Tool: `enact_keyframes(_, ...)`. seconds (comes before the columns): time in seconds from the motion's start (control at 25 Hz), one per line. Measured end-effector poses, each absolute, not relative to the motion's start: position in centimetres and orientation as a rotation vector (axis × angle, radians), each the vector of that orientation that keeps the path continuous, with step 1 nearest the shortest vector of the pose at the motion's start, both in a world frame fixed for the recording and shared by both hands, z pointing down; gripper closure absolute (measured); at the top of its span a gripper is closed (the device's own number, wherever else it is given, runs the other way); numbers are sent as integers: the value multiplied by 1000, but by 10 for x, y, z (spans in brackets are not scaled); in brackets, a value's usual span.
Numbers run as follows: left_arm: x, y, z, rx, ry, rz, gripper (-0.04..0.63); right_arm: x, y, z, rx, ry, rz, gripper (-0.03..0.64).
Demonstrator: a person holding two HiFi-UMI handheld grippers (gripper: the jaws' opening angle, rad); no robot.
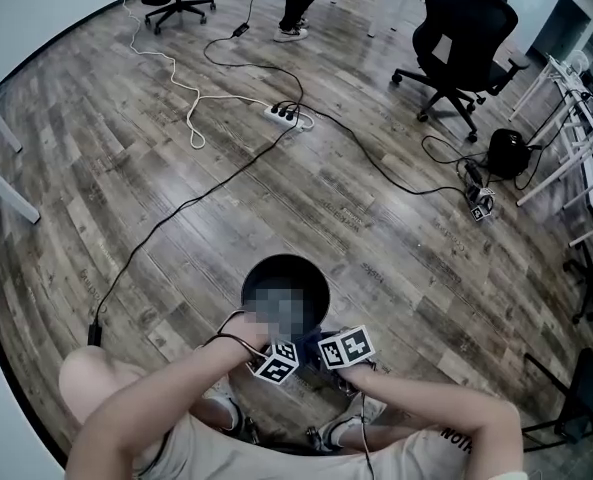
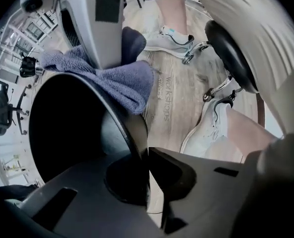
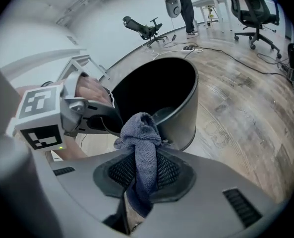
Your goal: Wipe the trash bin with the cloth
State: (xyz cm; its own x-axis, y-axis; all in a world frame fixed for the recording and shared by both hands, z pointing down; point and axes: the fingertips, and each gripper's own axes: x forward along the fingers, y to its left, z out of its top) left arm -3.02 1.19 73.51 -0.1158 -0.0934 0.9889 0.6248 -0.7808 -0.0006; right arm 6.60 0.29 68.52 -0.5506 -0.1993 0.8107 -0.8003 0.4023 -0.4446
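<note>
**A:** Left gripper view, right up close: the left gripper point(image 2: 147, 151) has its jaws clamped tight on the rim of the trash bin point(image 2: 118, 119).

**B:** And the right gripper point(image 3: 144, 167) pinches the grey-blue cloth point(image 3: 143, 133), bunched against the bin's outer wall, just below that rim!

**A:** The bin sits on the wood floor point(image 1: 376, 198), right beside the person's shoes.

**B:** Past the bin there's a power strip point(image 1: 288, 116), and farther still a black office chair point(image 1: 464, 38).
</note>
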Motion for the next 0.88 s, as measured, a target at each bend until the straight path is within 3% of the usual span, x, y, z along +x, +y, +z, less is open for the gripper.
enact_keyframes(0.4, -21, 19, 735, -1724, -558, -1947, 572, 81, -1, 781, 921, -1892, 1169, 540)
enact_keyframes(0.88, 3, 25, 734, -1842, -383, -2031, 572, 102, -7, 885, 1144, -1791, 1520, 540)
